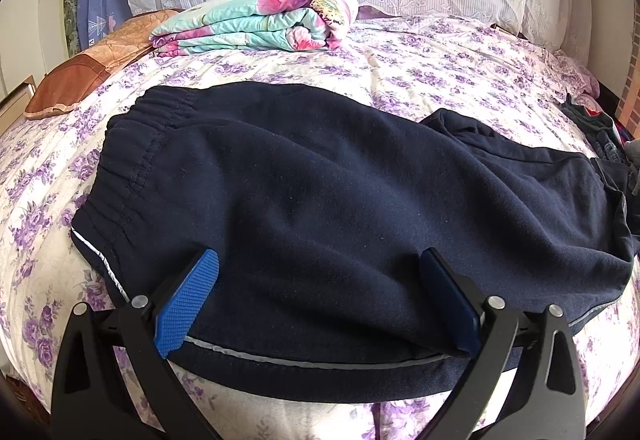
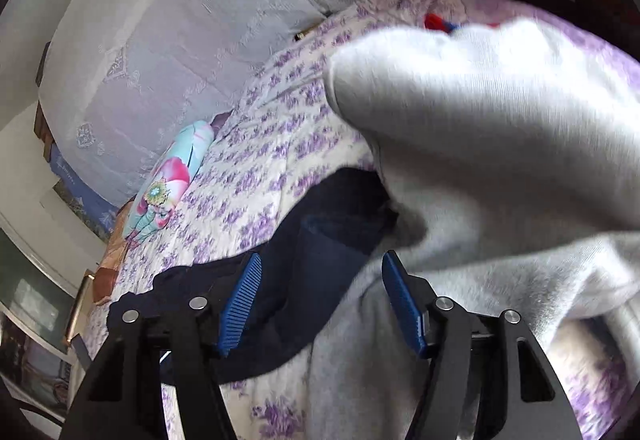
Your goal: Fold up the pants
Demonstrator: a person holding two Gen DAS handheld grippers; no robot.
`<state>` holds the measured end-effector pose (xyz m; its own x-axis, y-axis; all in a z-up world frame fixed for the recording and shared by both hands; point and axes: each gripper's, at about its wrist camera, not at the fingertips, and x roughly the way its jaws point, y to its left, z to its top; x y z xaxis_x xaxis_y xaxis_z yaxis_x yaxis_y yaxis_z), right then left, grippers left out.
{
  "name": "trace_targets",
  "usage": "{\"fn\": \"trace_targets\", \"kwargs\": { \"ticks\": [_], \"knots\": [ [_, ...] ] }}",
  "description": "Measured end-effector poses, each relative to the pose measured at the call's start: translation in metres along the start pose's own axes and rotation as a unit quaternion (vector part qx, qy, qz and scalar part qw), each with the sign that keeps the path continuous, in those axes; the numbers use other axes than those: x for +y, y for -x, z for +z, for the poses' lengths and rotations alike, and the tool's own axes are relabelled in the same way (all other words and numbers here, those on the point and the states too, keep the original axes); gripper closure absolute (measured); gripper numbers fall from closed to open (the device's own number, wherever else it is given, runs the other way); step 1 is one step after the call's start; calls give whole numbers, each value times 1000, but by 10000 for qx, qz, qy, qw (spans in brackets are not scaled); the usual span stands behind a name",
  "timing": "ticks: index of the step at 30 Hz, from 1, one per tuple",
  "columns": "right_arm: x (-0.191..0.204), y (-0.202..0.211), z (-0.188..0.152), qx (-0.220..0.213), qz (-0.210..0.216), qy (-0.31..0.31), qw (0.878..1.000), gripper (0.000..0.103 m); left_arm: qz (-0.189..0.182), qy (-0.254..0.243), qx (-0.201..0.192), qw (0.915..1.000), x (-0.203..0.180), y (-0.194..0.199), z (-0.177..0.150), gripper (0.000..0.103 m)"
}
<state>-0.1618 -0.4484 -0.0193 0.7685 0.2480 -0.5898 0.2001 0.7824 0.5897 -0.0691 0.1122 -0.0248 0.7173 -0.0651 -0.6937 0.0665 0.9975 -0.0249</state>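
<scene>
My left gripper (image 1: pixel 320 292) hangs spread over the navy pants (image 1: pixel 320 180), which lie folded lengthwise near the bed's (image 1: pixel 440 52) front edge. My right gripper (image 2: pixel 320 304) is spread too, above a grey garment (image 2: pixel 480 144) overlapping the pants' end.

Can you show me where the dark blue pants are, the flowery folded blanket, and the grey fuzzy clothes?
Dark navy fleece pants (image 1: pixel 320 180): left wrist view, middle of the fabric.
Folded turquoise-and-pink floral blanket (image 1: pixel 256 24): left wrist view, its stacked folds.
Light grey fleece garment (image 2: pixel 500 128): right wrist view, its raised upper fold.
</scene>
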Motion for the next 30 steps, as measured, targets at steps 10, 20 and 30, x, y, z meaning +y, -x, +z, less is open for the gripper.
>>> {"fn": "trace_targets", "kwargs": {
  "ticks": [10,20,30],
  "knots": [
    [92,-131,57,949,789,386,9916,35,185,-103,34,9998,-4,-1,-1,5],
    [48,-24,33,181,716,553,9957,35,163,-63,-10,9998,-2,1,-2,5],
    [50,-108,18,785,389,364,9955,63,128,-46,-17,9999,0,2,-1,5]
  ]
}}
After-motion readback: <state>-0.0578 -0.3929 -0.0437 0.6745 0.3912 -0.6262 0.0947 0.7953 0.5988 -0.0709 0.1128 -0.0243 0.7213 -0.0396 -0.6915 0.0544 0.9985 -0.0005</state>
